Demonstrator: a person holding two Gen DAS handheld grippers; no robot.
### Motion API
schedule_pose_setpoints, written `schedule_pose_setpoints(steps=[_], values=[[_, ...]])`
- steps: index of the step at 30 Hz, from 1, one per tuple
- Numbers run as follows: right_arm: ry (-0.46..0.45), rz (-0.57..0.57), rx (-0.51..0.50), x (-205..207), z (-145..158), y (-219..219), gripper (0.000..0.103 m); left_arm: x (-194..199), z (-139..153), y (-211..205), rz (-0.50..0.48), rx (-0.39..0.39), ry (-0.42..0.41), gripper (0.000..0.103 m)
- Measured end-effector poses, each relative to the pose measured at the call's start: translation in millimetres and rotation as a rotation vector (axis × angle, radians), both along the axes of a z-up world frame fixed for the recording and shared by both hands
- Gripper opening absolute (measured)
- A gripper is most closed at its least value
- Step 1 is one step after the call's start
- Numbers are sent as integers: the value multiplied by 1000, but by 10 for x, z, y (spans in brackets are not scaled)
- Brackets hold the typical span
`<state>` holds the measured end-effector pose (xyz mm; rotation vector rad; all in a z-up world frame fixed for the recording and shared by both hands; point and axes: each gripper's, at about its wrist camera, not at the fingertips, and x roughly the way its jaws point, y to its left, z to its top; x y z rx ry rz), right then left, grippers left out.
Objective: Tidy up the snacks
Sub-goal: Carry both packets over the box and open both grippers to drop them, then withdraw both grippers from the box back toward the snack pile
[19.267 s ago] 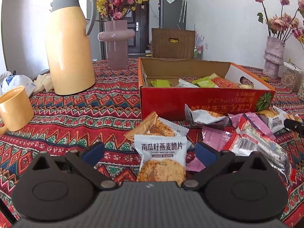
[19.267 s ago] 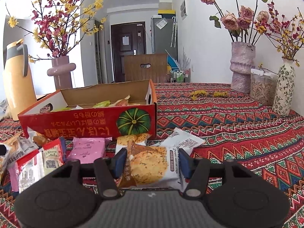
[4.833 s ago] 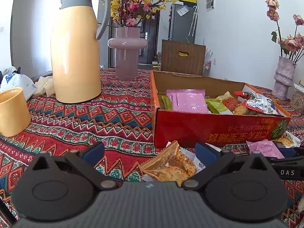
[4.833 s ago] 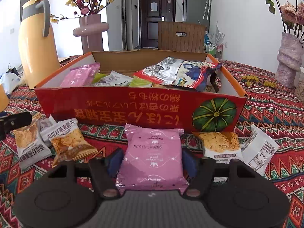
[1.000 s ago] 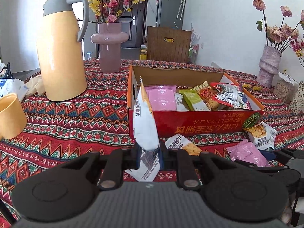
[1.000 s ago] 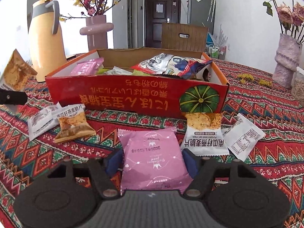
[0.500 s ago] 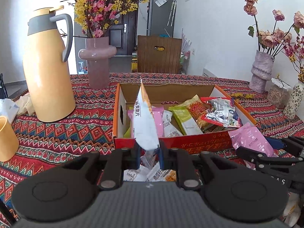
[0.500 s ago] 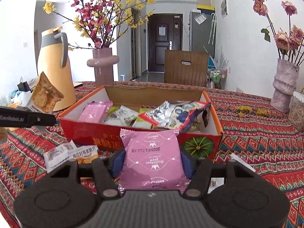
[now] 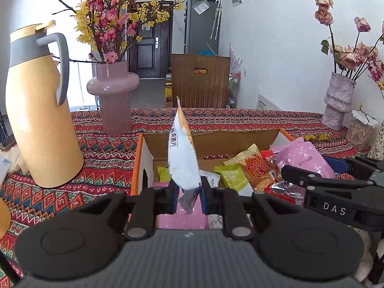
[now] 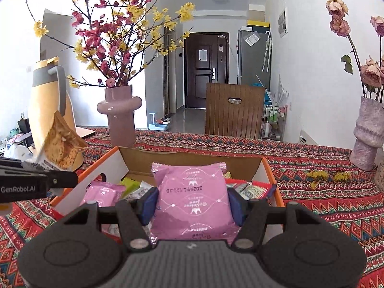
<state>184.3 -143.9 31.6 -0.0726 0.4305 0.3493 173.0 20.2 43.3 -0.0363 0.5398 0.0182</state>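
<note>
Most snacks are already piled in the open red-and-orange cardboard box (image 10: 267,168) on the surface. Left gripper (image 9: 187,198) pinches a white-and-orange cracker packet (image 9: 182,158) over the box's left end; right gripper (image 10: 190,202) clamps a pink pouch (image 10: 192,196) above its near edge. Both need dropping in.

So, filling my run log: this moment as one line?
left gripper: shut on cracker pack | right gripper: shut on pink pack | both over box
</note>
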Motion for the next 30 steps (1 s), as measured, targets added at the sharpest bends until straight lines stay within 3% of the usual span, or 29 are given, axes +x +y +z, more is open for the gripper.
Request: schedule_pose_setpoints(steps=[16,19,21,22,24,27,30], values=[[7,-39,65,401,-254,-18,61,442,-344,117,32,-36,6,19],[9,-37,92,396,-256,-78,65,400,-327,141,34,-36,-28,42],[4,-43,103,384,-252,-116,79,354,-305,149,43,-35,-57,69],[0,-49,105,380,-247,-124,87,335,-291,158,44,-37,-72,74],[-5,-52,113,372,-239,-143,93,307,-262,169,58,-40,-88,90],[-11,-56,116,368,-231,-152,101,268,-227,172,68,-39,-111,101],[-20,-58,116,352,-213,-153,103,246,-204,145,81,-29,-121,103]])
